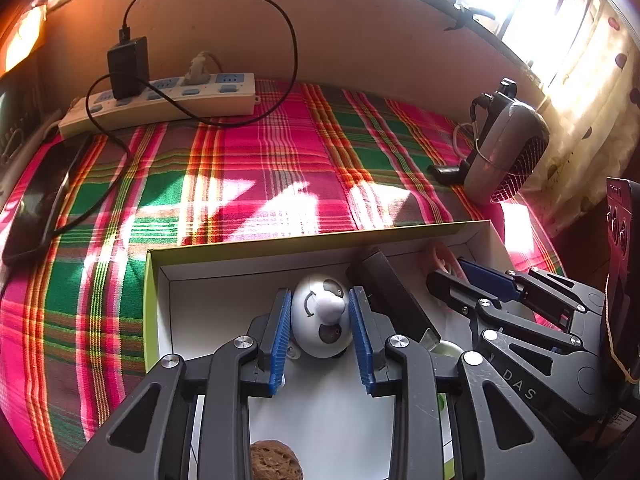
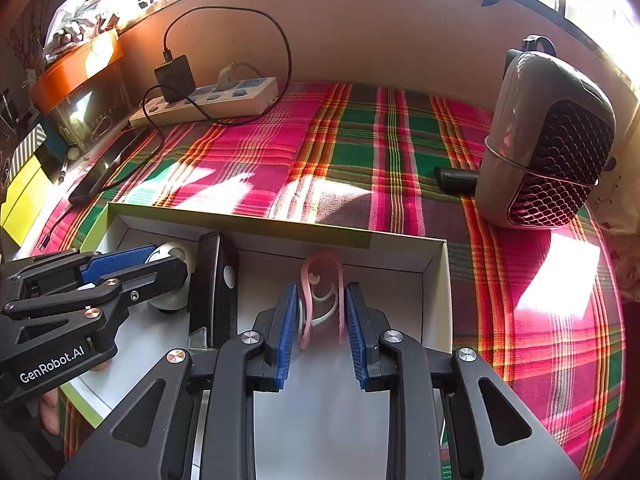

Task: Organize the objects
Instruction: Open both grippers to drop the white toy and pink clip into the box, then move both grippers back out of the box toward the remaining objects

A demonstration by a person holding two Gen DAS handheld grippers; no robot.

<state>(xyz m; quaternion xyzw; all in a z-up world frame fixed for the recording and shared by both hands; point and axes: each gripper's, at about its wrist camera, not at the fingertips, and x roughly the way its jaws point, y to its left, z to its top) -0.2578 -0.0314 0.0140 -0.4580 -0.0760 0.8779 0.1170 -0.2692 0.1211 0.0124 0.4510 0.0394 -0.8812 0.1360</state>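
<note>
Sitting between left gripper (image 1: 320,316) pads, white egg-shaped toy (image 1: 322,314) in box (image 1: 154,280)

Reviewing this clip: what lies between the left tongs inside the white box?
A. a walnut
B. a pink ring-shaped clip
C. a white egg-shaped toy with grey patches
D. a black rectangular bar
C: in the left wrist view the white egg-shaped toy sits between the blue pads of the left tongs, inside the white box.

bright window (image 1: 552,4) glare | sun patches, shadows | fisheye edges curved, dark
</note>
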